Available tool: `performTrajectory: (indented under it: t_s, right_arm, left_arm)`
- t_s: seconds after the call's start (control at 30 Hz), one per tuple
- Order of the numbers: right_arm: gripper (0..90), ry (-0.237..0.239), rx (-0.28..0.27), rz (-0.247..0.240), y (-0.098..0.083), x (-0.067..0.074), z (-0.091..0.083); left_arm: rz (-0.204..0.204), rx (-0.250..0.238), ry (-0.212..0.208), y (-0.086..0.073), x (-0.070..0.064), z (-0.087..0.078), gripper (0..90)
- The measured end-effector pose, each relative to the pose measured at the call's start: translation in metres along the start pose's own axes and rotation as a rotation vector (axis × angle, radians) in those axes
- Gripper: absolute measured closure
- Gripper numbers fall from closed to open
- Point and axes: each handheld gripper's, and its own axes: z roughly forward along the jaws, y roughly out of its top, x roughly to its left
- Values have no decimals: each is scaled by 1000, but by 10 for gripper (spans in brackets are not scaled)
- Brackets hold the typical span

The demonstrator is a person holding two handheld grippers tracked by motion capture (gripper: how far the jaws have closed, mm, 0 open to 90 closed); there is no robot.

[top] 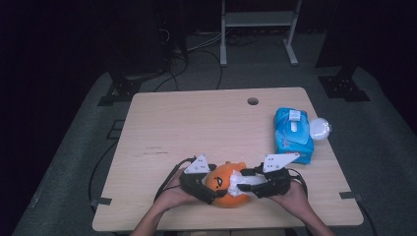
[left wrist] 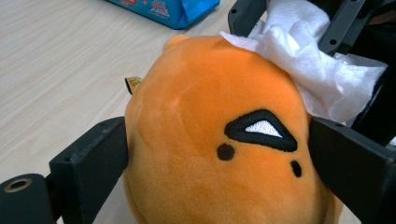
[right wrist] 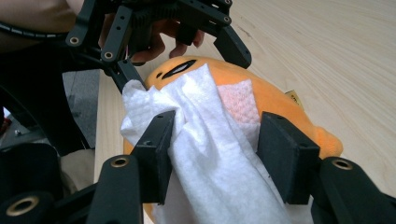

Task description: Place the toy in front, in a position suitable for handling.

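An orange plush toy [top: 222,186] with a stitched face lies near the table's front edge. My left gripper [top: 211,192] is shut on it, and in the left gripper view its black jaws press into both sides of the plush toy [left wrist: 205,140]. A white wipe [right wrist: 210,144] is draped over the top of the toy. My right gripper [right wrist: 215,135] stands open around the wipe: one jaw touches it, the other is apart. From above, the right gripper [top: 244,181] meets the toy from the right, with the wipe [top: 247,183] bunched there.
A blue pack of wet wipes [top: 293,135] with its white lid [top: 319,129] flipped open lies at the table's right side. The wooden table [top: 196,123] has a cable hole [top: 253,101] at the back. Beyond it, cables and a metal frame [top: 258,29] stand on the floor.
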Motion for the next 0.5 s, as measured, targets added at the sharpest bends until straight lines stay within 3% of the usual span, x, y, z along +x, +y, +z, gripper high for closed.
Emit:
performTrajectory:
  t_s: [0.13,0.2,0.4,0.43,0.5]
  right_arm:
    - [446,-2,-17,16,-2,-1,0]
    - [443,-3,-24,17,-3,-1,1]
    - [457,-12,-19,14,-2,2,0]
    - [495,-19,-14,32,-2,3,-1]
    - [559,-28,6,21,0,5,-1]
  left_arm:
    - [25,-4,23,2,-3,-1,65]
    - [13,9,13,3,-3,-2,87]
    - [-17,-14,21,0,-6,-4,134]
    - [-18,-15,24,0,-7,-5,144]
    - [-12,-21,24,0,-8,-6,174]
